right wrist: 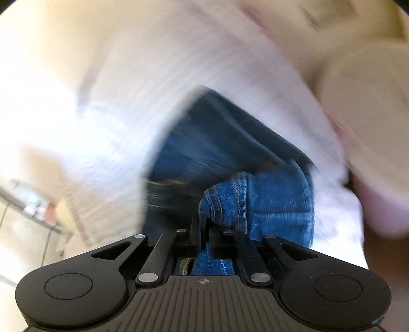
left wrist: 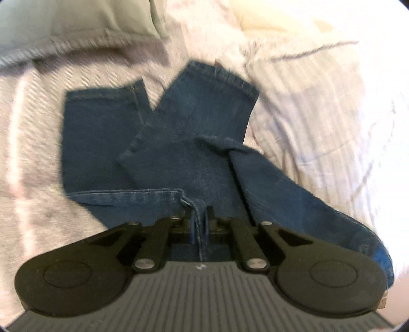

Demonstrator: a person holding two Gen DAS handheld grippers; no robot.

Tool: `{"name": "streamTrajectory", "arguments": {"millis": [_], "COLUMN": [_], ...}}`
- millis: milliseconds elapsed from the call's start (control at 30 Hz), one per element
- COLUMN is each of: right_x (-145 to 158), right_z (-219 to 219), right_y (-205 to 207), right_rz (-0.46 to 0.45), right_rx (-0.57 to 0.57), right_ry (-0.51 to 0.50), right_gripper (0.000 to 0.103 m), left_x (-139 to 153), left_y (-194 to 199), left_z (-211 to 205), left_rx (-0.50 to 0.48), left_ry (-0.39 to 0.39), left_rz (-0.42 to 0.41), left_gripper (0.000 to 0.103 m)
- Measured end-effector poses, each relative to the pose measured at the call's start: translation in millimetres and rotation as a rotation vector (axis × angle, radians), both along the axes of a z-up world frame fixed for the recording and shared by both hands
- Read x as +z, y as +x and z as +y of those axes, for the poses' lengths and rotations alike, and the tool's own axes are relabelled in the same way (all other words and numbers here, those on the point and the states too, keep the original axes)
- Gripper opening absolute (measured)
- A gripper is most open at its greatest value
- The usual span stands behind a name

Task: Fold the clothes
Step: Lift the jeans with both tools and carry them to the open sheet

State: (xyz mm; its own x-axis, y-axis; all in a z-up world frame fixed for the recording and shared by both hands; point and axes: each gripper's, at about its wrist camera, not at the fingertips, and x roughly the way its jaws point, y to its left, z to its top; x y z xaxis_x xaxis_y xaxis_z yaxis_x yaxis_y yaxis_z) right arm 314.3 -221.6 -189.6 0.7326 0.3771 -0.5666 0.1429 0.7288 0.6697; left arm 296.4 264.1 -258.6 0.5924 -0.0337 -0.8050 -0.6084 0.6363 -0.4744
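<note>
Denim is pinched in both tools. Nearest the left lens, the left hand-held gripper (left wrist: 198, 219) has its jaws clamped on a thin seamed edge of the jeans (left wrist: 179, 158), a grip that fine because an edge is what lets a layer be carried over. From there the jeans run out toward 12 o'clock across the pale bedspread (left wrist: 319, 122), two hemmed leg ends splayed in a V at about 11 and 1, one leg trailing back to 4 o'clock. Beyond them a grey pillow (left wrist: 64, 20) sits at 10 o'clock.

On the other side, the right hand-held gripper (right wrist: 207, 229) is closed on a thick stitched bunch of denim — looks like the waistband end, though blur makes it hard to say. Both ends held, my read: a fold is mid-swing.
</note>
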Motion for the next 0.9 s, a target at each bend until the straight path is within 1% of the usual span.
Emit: {"name": "streamTrajectory", "arguments": {"millis": [133, 200, 300, 400, 467, 533, 600, 667, 733, 867, 900], "right_x": [61.4, 94.3, 146.0, 193.8, 223.6, 255.1, 286.8, 320.4, 354.1, 428.0, 446.0], "right_z": [33.1, 53.5, 86.8, 124.0, 155.6, 190.2, 225.3, 265.0, 298.8, 360.0, 372.1], "right_y": [-11.9, -24.4, -52.0, -83.1, -104.7, -128.6, -152.6, -177.9, -198.0, -225.2, -233.4], "right_rz": [-0.196, -0.305, -0.482, -0.599, -0.653, -0.708, -0.761, -0.794, -0.808, -0.799, -0.81], "right_rx": [0.118, 0.192, 0.315, 0.431, 0.521, 0.618, 0.718, 0.827, 0.901, 1.012, 1.038], "right_ry": [-0.031, -0.047, 0.006, 0.08, 0.146, 0.205, 0.265, 0.33, 0.434, 0.657, 0.702], "right_gripper": [0.002, 0.002, 0.001, 0.001, 0.001, 0.001, 0.001, 0.001, 0.001, 0.001, 0.001], "left_x": [52.5, 83.7, 135.4, 191.1, 228.3, 272.0, 318.3, 364.6, 410.9, 503.6, 511.2], "left_y": [-71.2, -117.3, -196.9, -285.2, -343.7, -403.8, -450.8, -497.9, -545.0, -639.2, -653.4], "left_z": [15.0, 24.6, 45.2, 61.9, 71.5, 79.5, 82.2, 84.9, 87.7, 93.1, 92.9], "left_rx": [0.069, 0.117, 0.236, 0.347, 0.417, 0.493, 0.554, 0.614, 0.674, 0.794, 0.81], "left_ry": [0.04, 0.088, 0.167, 0.258, 0.333, 0.42, 0.508, 0.596, 0.684, 0.862, 0.877], "left_rz": [-0.081, -0.134, -0.213, -0.277, -0.308, -0.338, -0.355, -0.372, -0.389, -0.42, -0.411], "left_gripper": [0.004, 0.004, 0.004, 0.004, 0.004, 0.004, 0.003, 0.003, 0.003, 0.003, 0.003]}}
